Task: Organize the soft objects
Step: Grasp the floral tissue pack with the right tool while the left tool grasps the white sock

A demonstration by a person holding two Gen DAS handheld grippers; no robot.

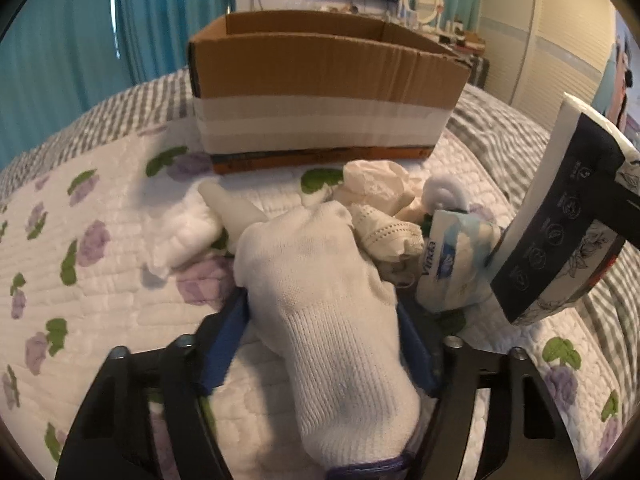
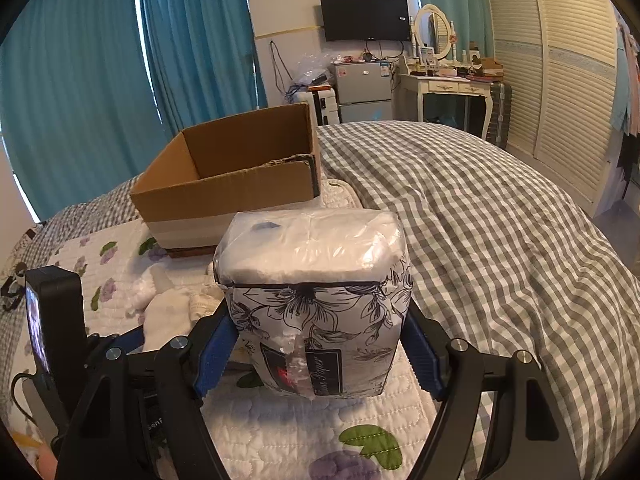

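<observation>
My left gripper (image 1: 324,312) is shut on a white sock (image 1: 328,304) that lies on the floral quilt. Beyond it sit a cotton wad (image 1: 180,236), crumpled tissue (image 1: 376,188), a face mask (image 1: 384,232), a cotton roll (image 1: 444,192) and a Vinda tissue pack (image 1: 452,272). My right gripper (image 2: 320,340) is shut on a floral-printed tissue pack (image 2: 320,300), held above the quilt; it also shows at the right of the left wrist view (image 1: 560,232). An open cardboard box (image 1: 320,92) stands behind the pile and also shows in the right wrist view (image 2: 232,184).
The floral quilt (image 1: 80,280) lies over a grey checked bedspread (image 2: 480,220). Teal curtains (image 2: 80,100) hang at the left. A small fridge (image 2: 364,88), a dressing table (image 2: 444,84) and a louvred wardrobe (image 2: 560,80) stand beyond the bed.
</observation>
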